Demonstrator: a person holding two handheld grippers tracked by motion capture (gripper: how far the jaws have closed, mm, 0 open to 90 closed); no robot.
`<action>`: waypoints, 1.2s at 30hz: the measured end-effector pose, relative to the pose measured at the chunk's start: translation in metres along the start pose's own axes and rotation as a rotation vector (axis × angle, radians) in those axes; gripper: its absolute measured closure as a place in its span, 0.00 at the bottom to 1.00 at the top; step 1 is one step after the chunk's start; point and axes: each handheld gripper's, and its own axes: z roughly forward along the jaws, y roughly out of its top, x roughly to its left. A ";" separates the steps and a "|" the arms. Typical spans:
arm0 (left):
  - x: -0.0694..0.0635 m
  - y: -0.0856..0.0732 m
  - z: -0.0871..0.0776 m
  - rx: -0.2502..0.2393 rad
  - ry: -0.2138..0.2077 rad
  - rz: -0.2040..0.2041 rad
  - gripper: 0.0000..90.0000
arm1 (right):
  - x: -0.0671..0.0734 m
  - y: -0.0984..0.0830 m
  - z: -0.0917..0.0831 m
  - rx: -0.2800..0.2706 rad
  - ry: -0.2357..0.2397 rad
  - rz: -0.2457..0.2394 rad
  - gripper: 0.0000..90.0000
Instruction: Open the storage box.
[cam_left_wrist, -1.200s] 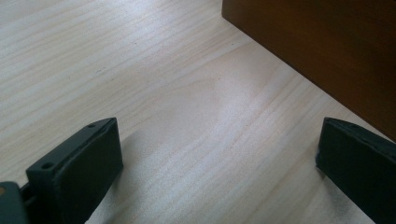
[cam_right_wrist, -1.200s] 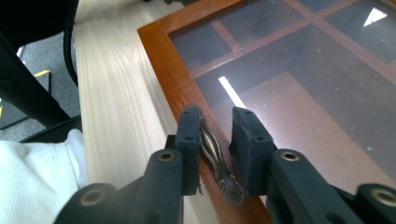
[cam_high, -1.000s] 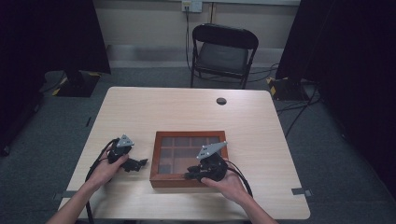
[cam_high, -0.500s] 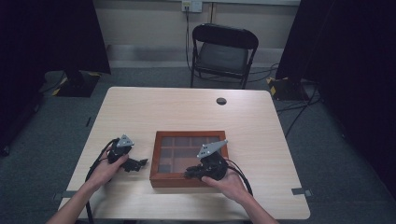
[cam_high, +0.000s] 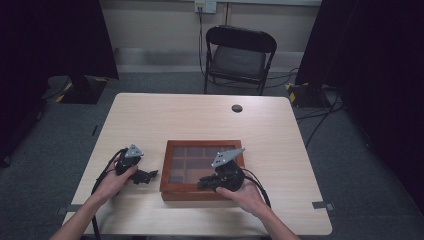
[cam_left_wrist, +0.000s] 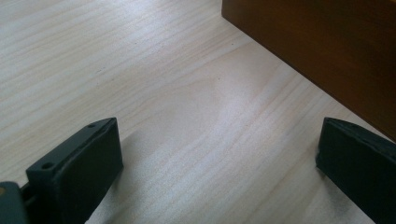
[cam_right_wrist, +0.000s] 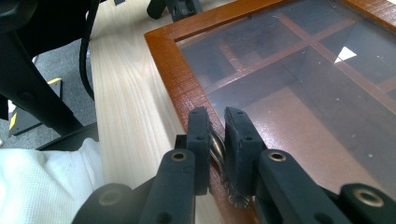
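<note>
Your left gripper (cam_high: 148, 175) rests on the table (cam_high: 150, 115) with its jaws wide apart and nothing between them, just beside the wooden box (cam_high: 172, 190) and its left wall. Your right gripper (cam_right_wrist: 217, 128) has just closed on the small metal latch (cam_right_wrist: 217, 148) at the box's near edge; bare tabletop lies beyond

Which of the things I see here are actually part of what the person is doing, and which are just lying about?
Part of the job:
- brown wooden box with a glass lid
- small metal knob on the lid's front edge
- right gripper, shut on that knob
- left gripper, open beside the box

Just lying about:
- black folding chair
- small black round disc on the pale wooden table
</note>
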 end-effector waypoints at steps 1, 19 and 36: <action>0.000 0.000 0.000 0.000 0.000 0.000 0.00 | 0.000 0.000 0.000 0.002 -0.001 0.004 0.90; 0.000 0.000 0.000 0.001 0.001 0.004 0.00 | 0.000 0.011 -0.010 -0.022 0.003 0.011 0.90; 0.000 0.000 0.000 0.001 0.002 0.005 0.00 | 0.000 0.022 -0.015 -0.029 0.015 0.011 0.91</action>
